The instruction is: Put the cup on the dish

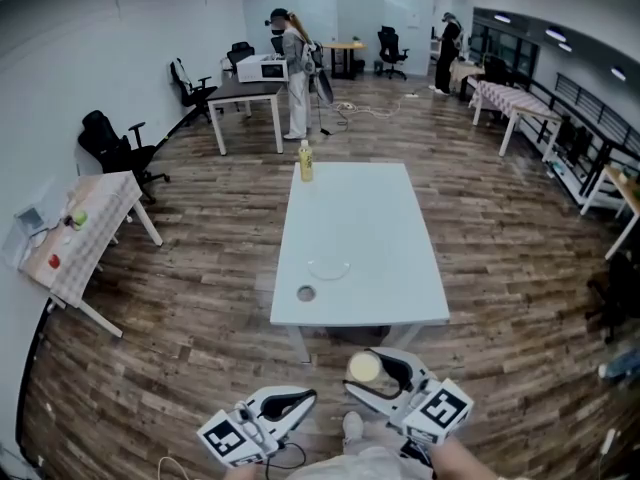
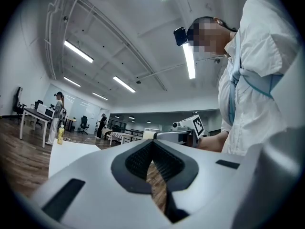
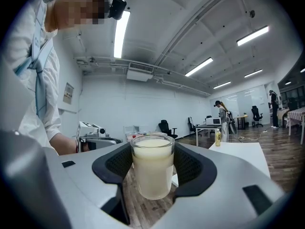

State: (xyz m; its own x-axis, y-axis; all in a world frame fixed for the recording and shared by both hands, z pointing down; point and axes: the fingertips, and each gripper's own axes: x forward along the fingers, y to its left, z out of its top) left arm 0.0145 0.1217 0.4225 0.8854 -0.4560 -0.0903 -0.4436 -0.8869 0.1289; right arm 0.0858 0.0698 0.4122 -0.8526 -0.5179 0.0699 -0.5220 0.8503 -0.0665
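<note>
A glass cup (image 3: 152, 168) filled with pale, milky liquid stands upright between my right gripper's (image 3: 153, 162) dark pads, which are shut on it. In the head view that right gripper (image 1: 372, 370) holds the cup (image 1: 364, 367) in the air, just short of the white table's (image 1: 400, 268) near edge. A clear round dish (image 1: 328, 266) lies on the table towards its near end, apart from the cup. My left gripper (image 1: 303, 398) hangs lower left of the table edge. Its jaws (image 2: 153, 162) are shut with nothing between them.
A small round grey thing (image 1: 306, 293) sits on the table just nearer than the dish, and a yellow bottle (image 1: 305, 161) stands at the far edge. A cloth-covered side table (image 1: 85, 230) is at left. Desks, office chairs and two people stand at the back.
</note>
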